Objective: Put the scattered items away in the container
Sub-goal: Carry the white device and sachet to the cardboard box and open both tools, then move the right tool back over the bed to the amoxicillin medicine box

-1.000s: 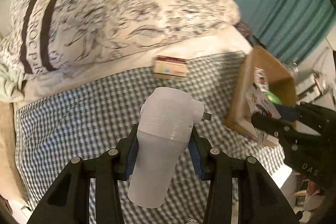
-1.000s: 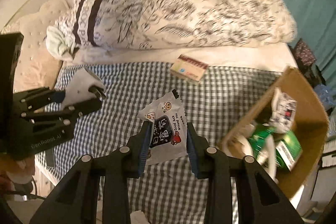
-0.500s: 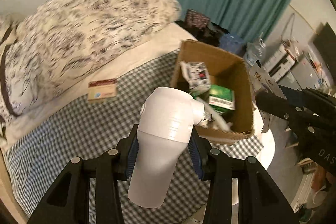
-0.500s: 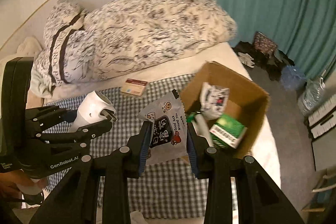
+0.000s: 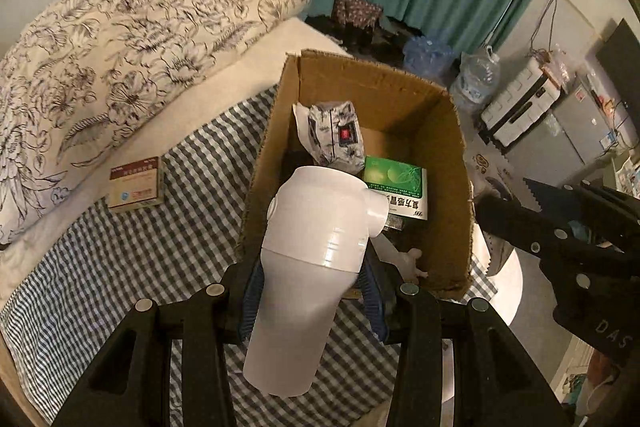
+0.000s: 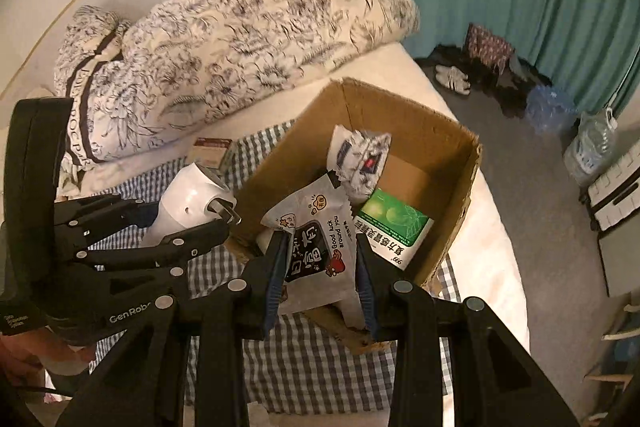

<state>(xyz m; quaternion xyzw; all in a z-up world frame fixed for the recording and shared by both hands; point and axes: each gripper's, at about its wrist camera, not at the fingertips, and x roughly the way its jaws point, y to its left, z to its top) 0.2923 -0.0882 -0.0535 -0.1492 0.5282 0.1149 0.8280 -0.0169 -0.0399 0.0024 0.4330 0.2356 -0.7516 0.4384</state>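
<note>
You are at the drop: your left gripper (image 5: 312,291) clamps the white plug (image 5: 316,251), your right gripper (image 6: 320,279) the snack packet (image 6: 316,247), both over the cardboard box (image 6: 460,187); release inside next.

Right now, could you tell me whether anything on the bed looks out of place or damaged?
One small brown-and-white box lies alone on the checked cloth, outside the cardboard box. That cardboard box's near rim looks torn and ragged. Otherwise nothing stands out.
</note>
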